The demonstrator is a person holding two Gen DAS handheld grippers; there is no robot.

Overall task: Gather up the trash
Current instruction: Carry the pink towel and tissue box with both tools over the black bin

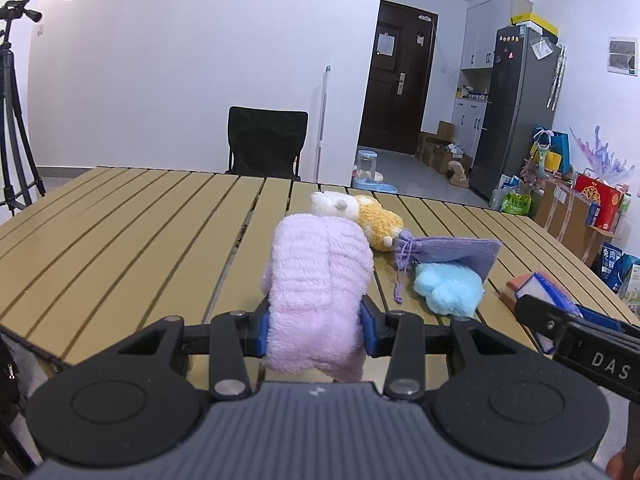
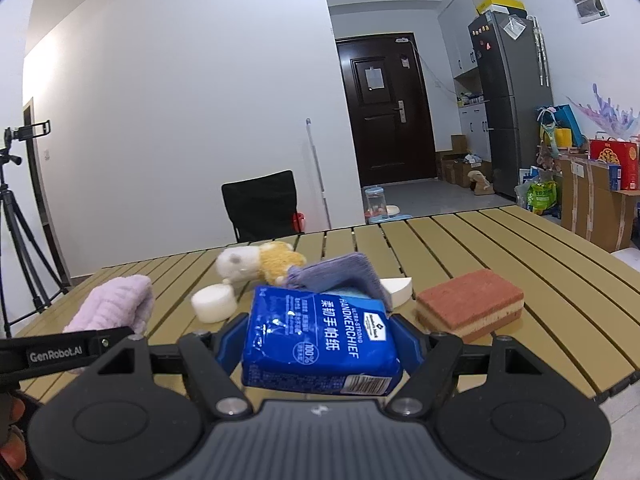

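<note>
My left gripper [image 1: 316, 326] is shut on a fluffy pink cloth [image 1: 316, 280] and holds it over the near part of the slatted table [image 1: 140, 240]. The cloth also shows in the right wrist view [image 2: 112, 308]. My right gripper [image 2: 320, 344] is shut on a blue handkerchief tissue pack [image 2: 320, 340] above the table's front edge. Its arm and the pack show at the right of the left wrist view [image 1: 560, 316]. Further back lie a white and yellow plush toy [image 1: 352, 212], a purple drawstring pouch [image 1: 448, 252] and a light blue fluffy cloth [image 1: 448, 288].
A white foam cylinder [image 2: 214, 302], a white wedge [image 2: 398, 290] and a red-topped sponge block [image 2: 470, 300] lie on the table. A black chair [image 1: 266, 142] stands behind the table, a tripod [image 1: 12, 100] at the left, and a fridge [image 1: 516, 108] and boxes at the right.
</note>
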